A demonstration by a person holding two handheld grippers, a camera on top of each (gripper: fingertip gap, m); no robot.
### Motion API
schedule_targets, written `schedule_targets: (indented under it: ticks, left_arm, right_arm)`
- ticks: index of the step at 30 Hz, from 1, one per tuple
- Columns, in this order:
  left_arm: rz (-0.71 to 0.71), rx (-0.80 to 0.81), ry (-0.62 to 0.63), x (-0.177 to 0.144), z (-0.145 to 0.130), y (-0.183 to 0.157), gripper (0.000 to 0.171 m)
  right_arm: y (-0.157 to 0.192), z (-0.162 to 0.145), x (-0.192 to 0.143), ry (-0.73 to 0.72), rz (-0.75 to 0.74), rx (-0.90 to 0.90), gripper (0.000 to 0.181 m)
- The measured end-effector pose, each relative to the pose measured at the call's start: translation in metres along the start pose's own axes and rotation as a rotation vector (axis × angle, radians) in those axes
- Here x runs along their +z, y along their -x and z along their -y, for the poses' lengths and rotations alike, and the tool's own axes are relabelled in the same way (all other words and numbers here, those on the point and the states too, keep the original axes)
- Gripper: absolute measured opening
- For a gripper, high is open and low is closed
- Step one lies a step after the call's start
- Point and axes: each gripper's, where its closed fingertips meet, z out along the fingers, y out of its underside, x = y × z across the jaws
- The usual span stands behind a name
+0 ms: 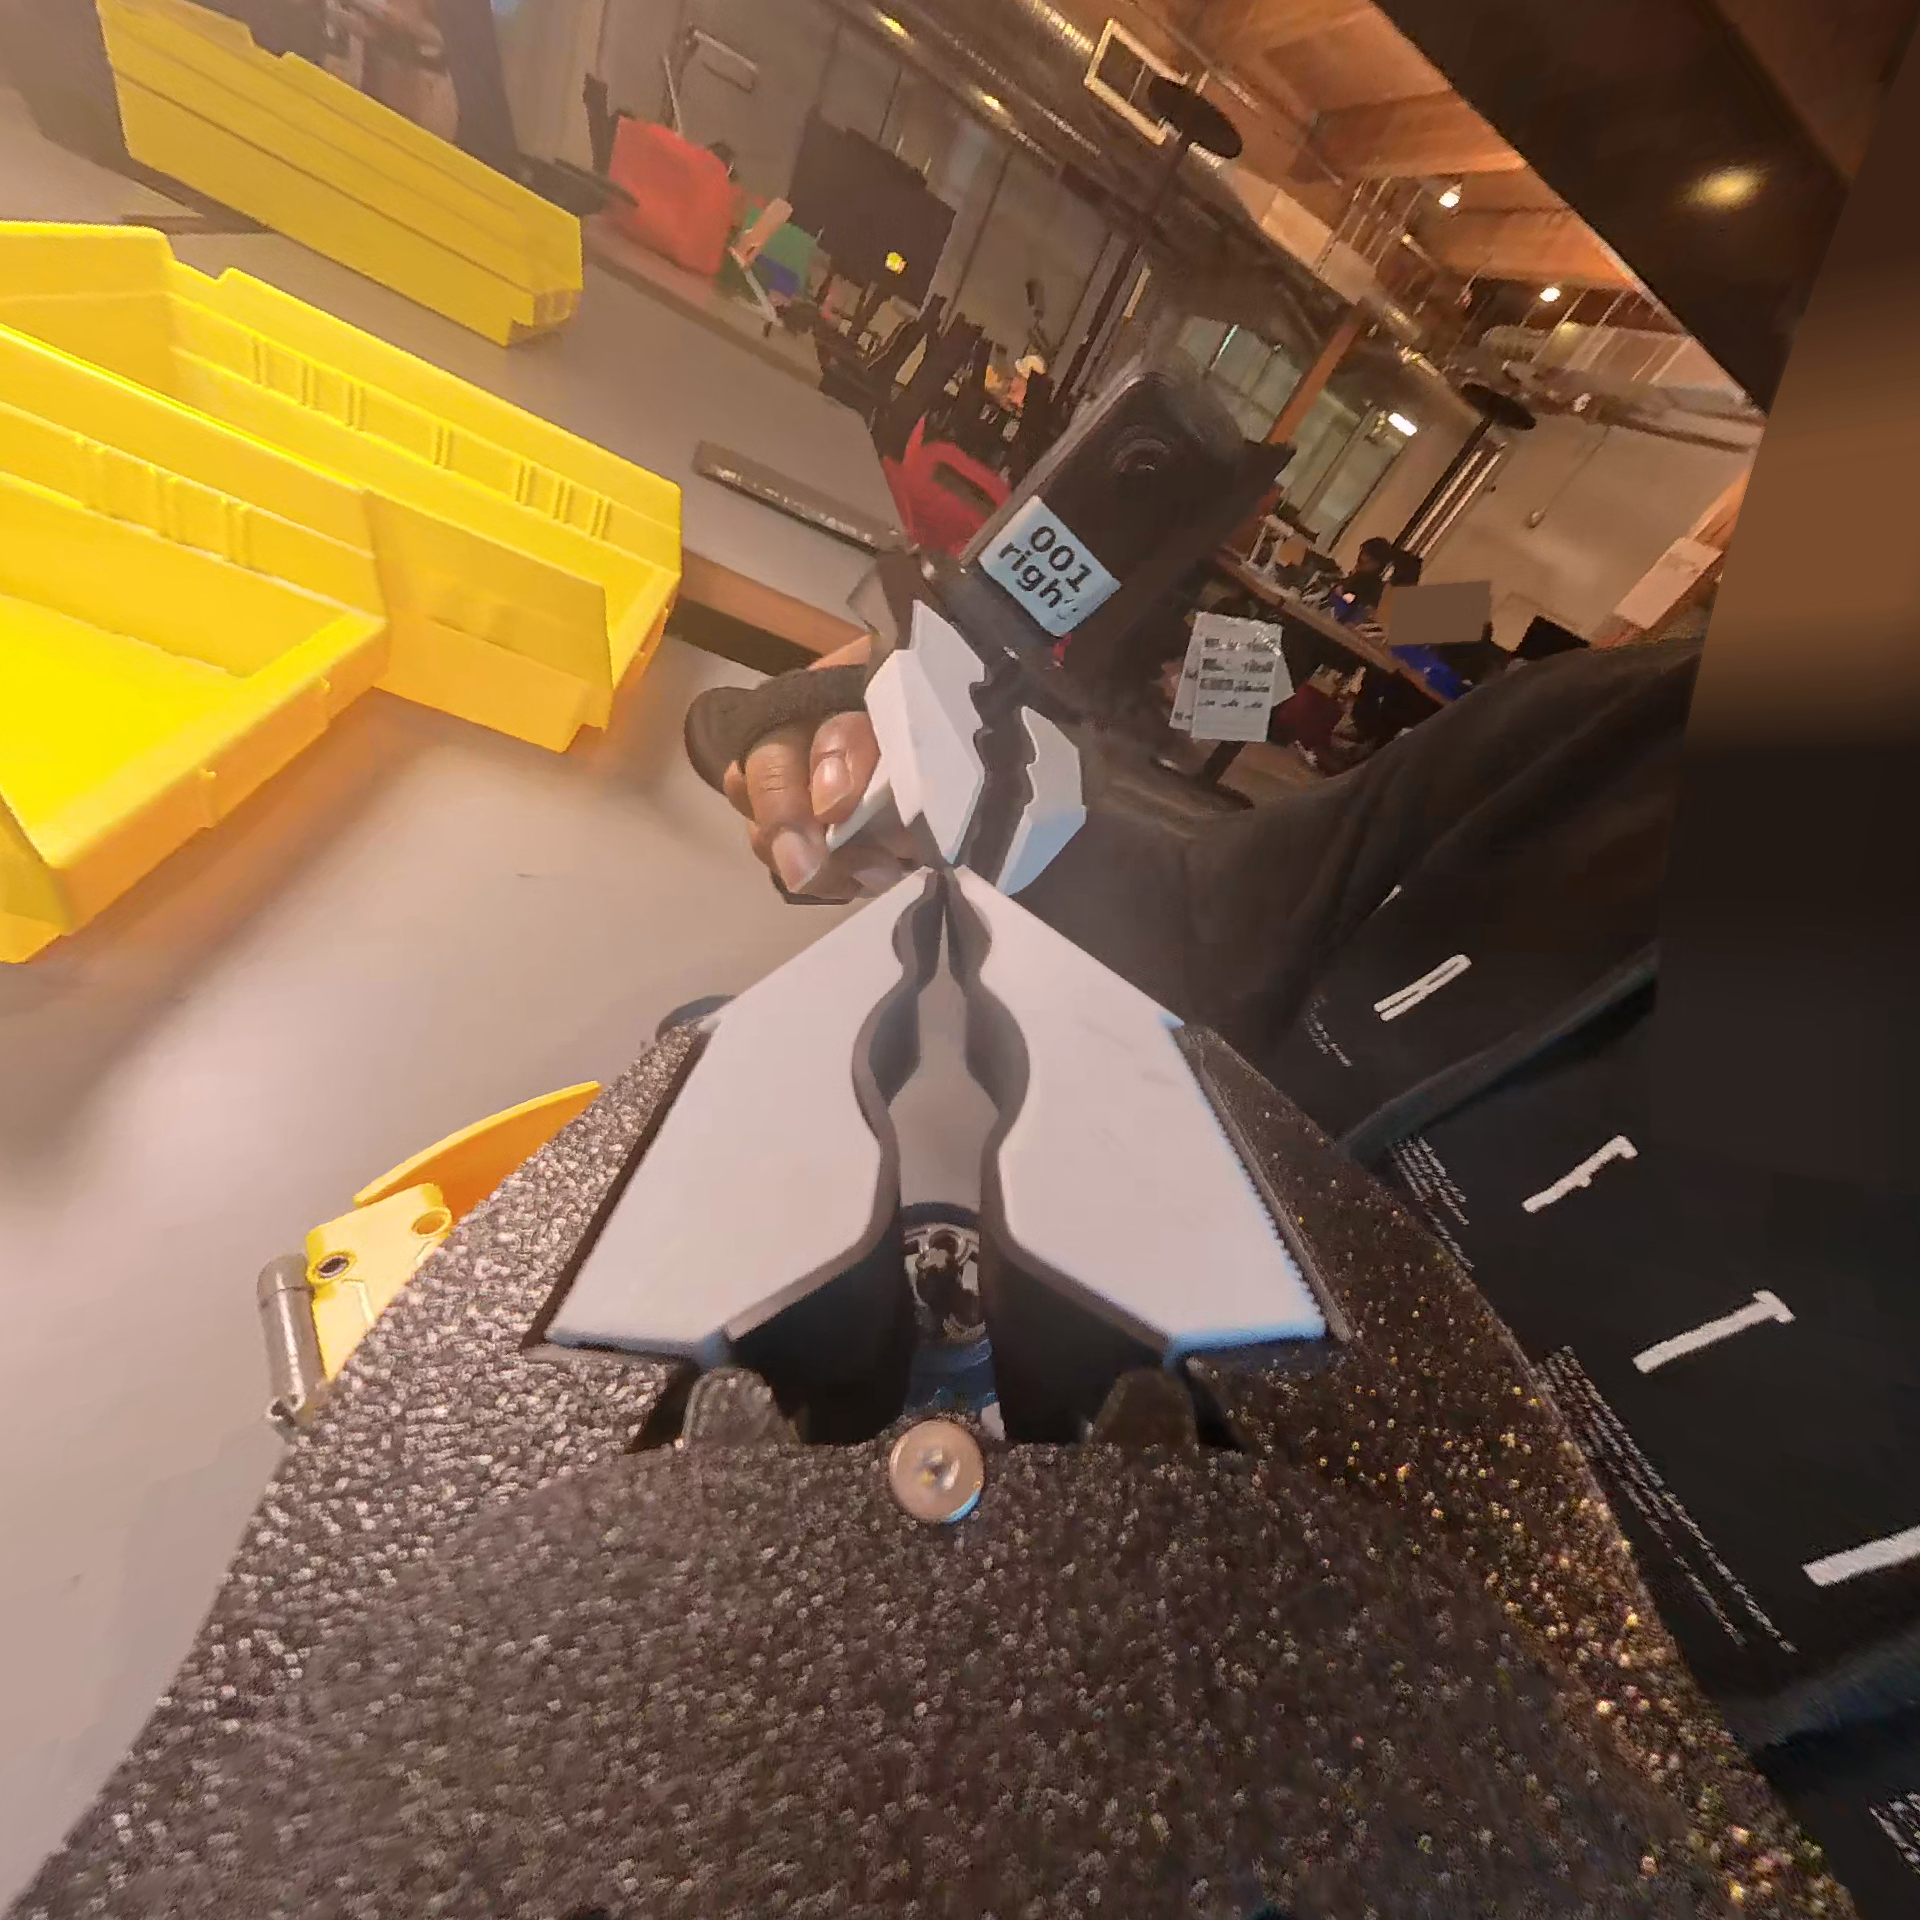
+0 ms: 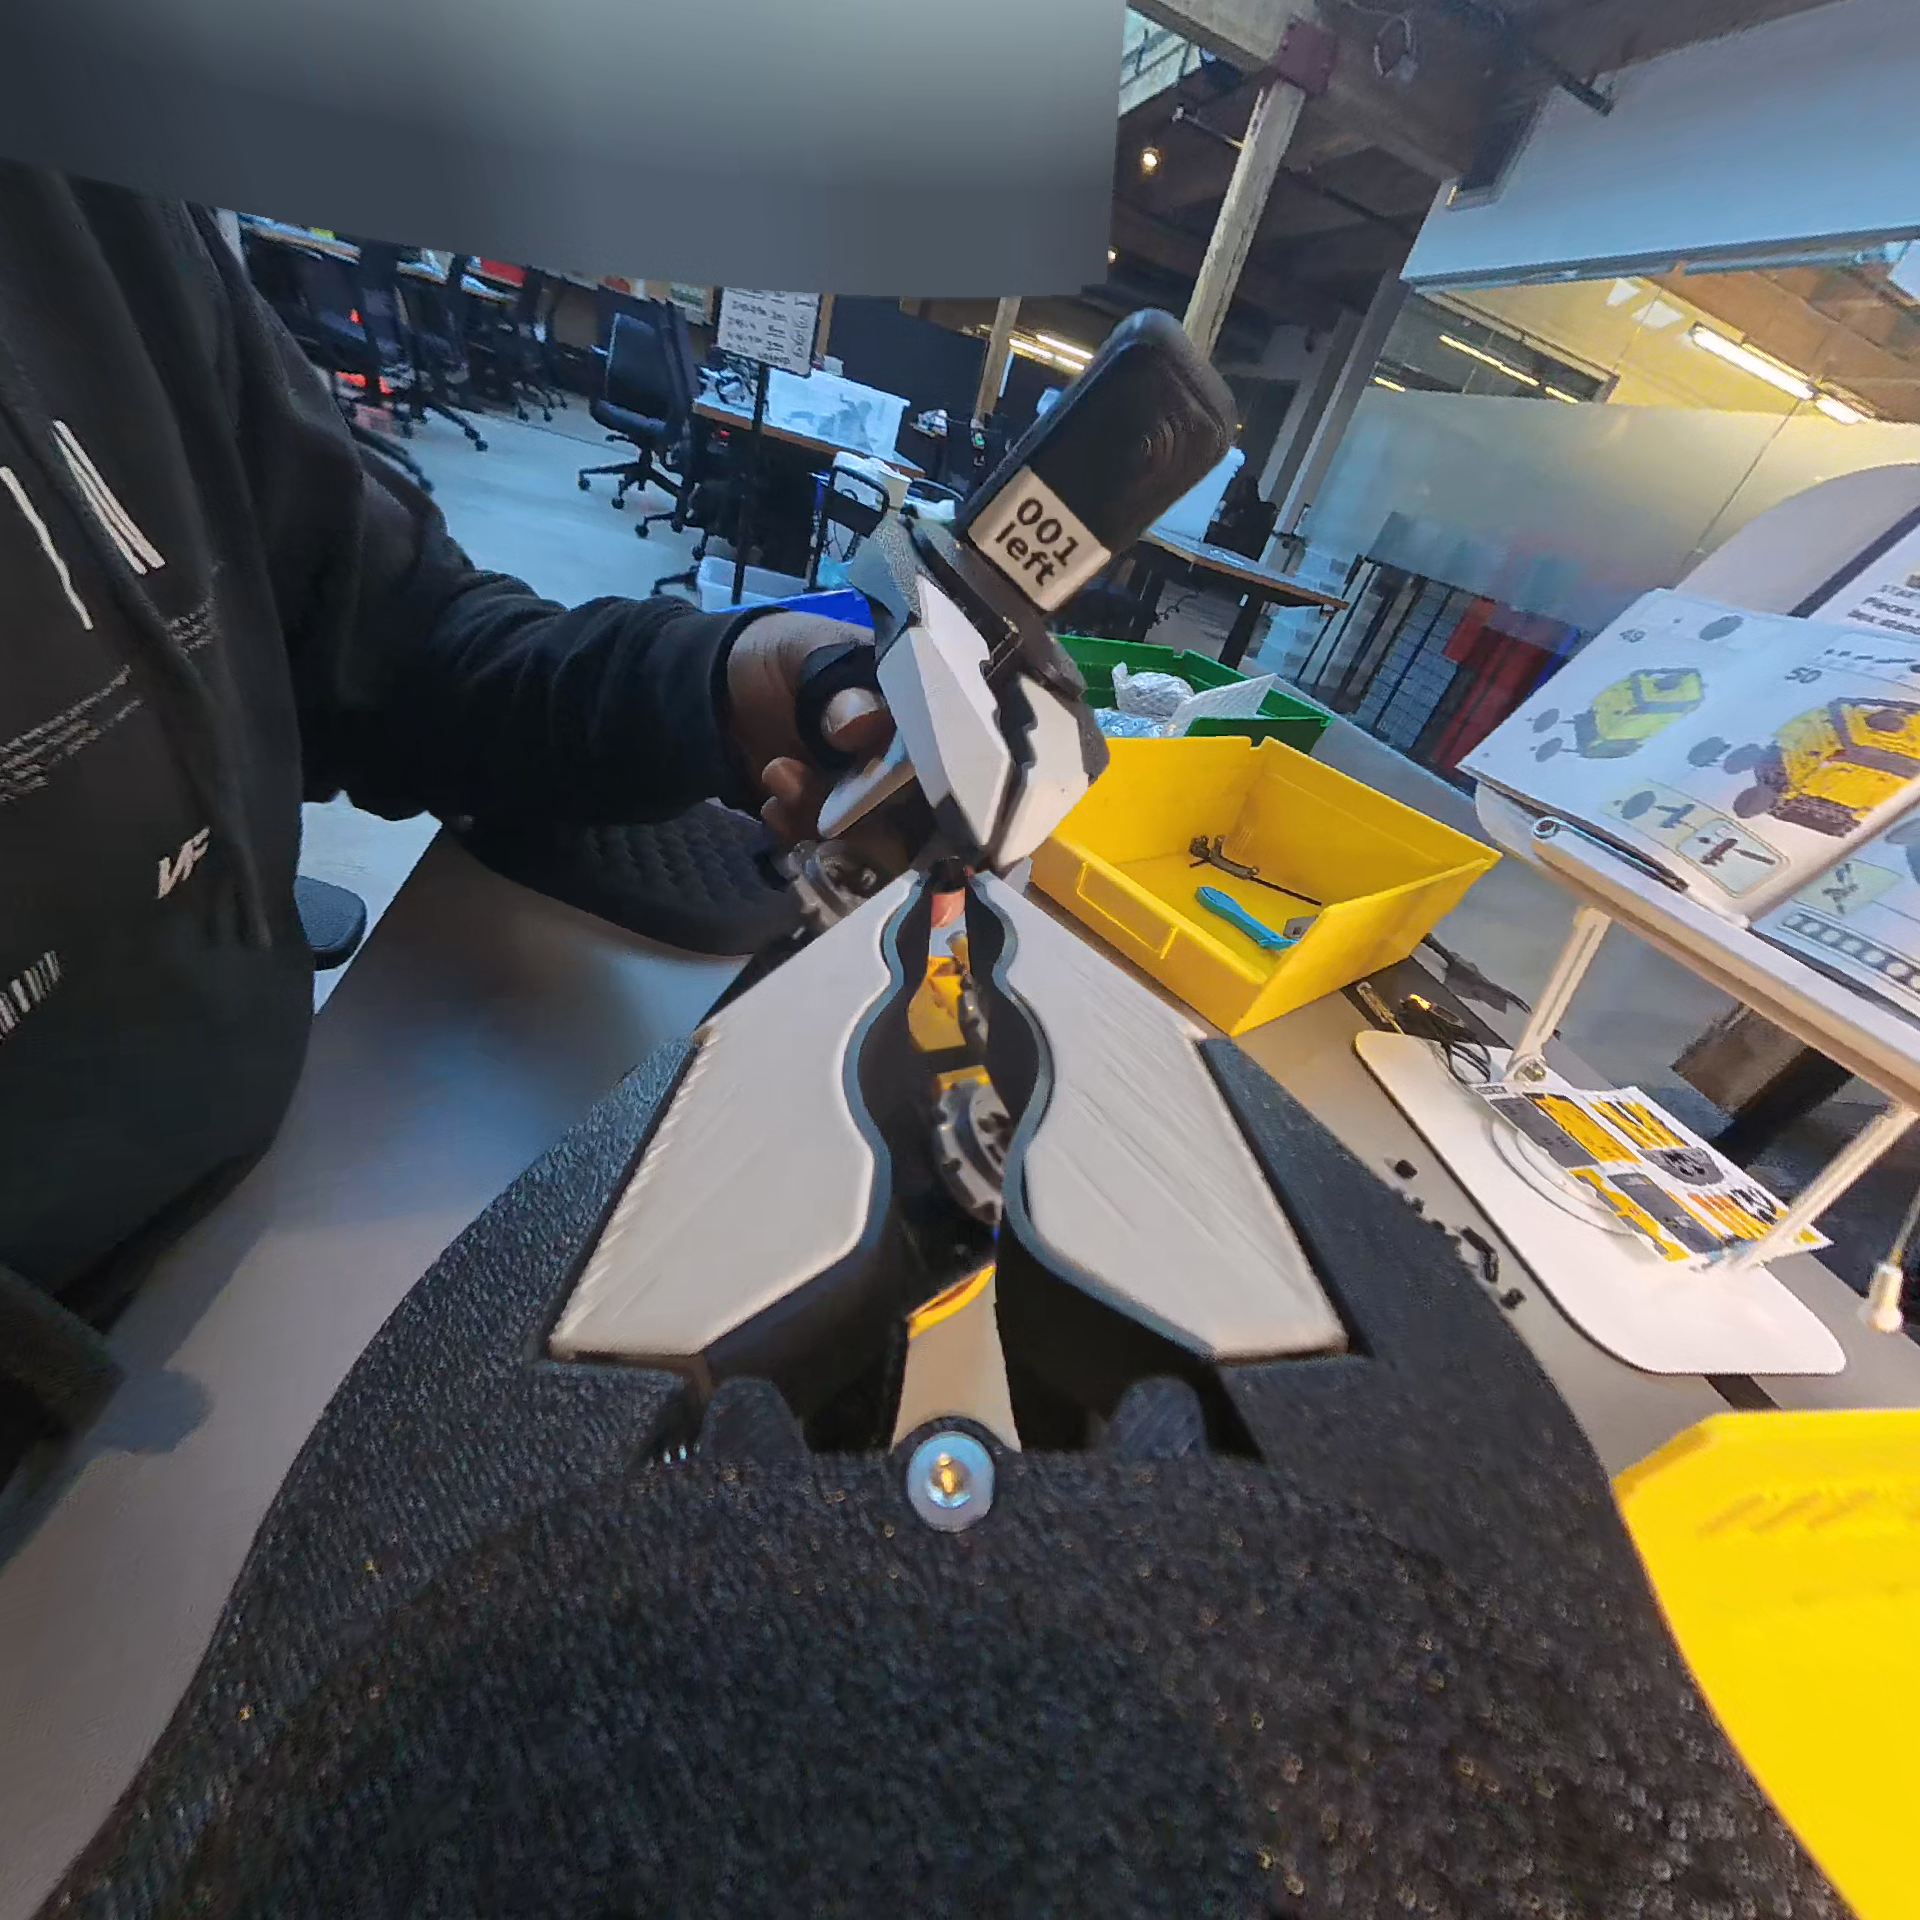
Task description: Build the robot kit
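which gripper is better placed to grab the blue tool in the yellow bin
Probably right: the right gripper faces the yellow bin, with the blue tool just ahead to its right. The left gripper points away from it.

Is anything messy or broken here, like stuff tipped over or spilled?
Nothing looks broken or spilled. The left gripper and right gripper meet tip to tip above a yellow and grey model. One yellow bin lies tipped on its side on the grey table.
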Motion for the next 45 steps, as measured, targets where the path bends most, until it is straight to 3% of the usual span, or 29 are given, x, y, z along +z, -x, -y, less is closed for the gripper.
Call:
schedule_targets:
  ticks: [3, 10, 14, 20, 29, 36, 45]
  left_arm:
    - [0.084, 0.079, -0.011, -0.008, 0.007, 0.009, 0.001]
    - [0.341, 0.224, -0.124, -0.07, 0.015, 0.045, 0.016]
    - [0.43, 0.229, -0.187, -0.099, 0.008, 0.074, 0.016]
    - [0.502, 0.203, -0.193, -0.118, -0.012, 0.102, 0.016]
    - [0.49, 0.195, -0.144, -0.111, -0.026, 0.108, 0.017]
    - [0.503, 0.218, -0.096, -0.108, -0.033, 0.109, 0.018]
    - [0.501, 0.217, -0.088, -0.108, -0.036, 0.11, 0.018]
  right_arm:
    - [0.0, -0.017, -0.013, 0.071, -0.023, 0.062, 0.006]
    - [0.026, -0.141, -0.059, 0.609, 0.02, 0.312, 0.006]
    - [0.031, -0.174, -0.067, 0.785, 0.031, 0.337, 0.006]
    - [0.03, -0.185, -0.081, 0.907, 0.047, 0.355, 0.006]
    - [0.032, -0.179, -0.091, 0.925, 0.064, 0.341, 0.012]
    - [0.032, -0.181, -0.09, 1.024, 0.11, 0.258, 0.011]
    - [0.034, -0.184, -0.088, 1.039, 0.242, 0.199, 0.012]
